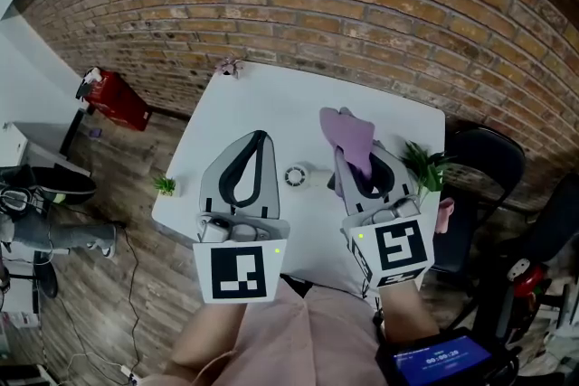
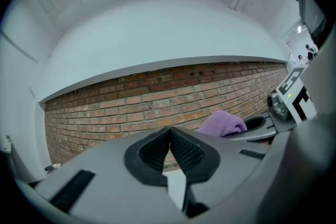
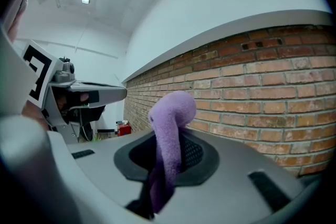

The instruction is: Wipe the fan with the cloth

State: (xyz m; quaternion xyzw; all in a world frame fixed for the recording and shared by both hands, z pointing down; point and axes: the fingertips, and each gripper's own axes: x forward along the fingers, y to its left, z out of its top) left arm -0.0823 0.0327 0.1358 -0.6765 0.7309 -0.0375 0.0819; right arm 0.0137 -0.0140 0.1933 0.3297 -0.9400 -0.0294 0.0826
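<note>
A small white round fan [image 1: 297, 176] lies on the white table [image 1: 271, 99], between my two grippers. My right gripper [image 1: 355, 162] is shut on a purple cloth [image 1: 348, 133] that sticks up and forward out of its jaws; in the right gripper view the cloth [image 3: 168, 128] hangs pinched between the pads. My left gripper [image 1: 261, 137] is shut with nothing in it, and its pads meet in the left gripper view [image 2: 169, 132]. Both grippers are held level above the table, facing the brick wall. The cloth [image 2: 223, 124] also shows at the right of the left gripper view.
A green plant [image 1: 423, 165] stands at the table's right edge, a tiny one [image 1: 165, 185] at its left edge, and a small pink item [image 1: 229, 66] at the far corner. A red object [image 1: 118, 99] sits on the floor at left. A dark chair [image 1: 484, 163] stands at right.
</note>
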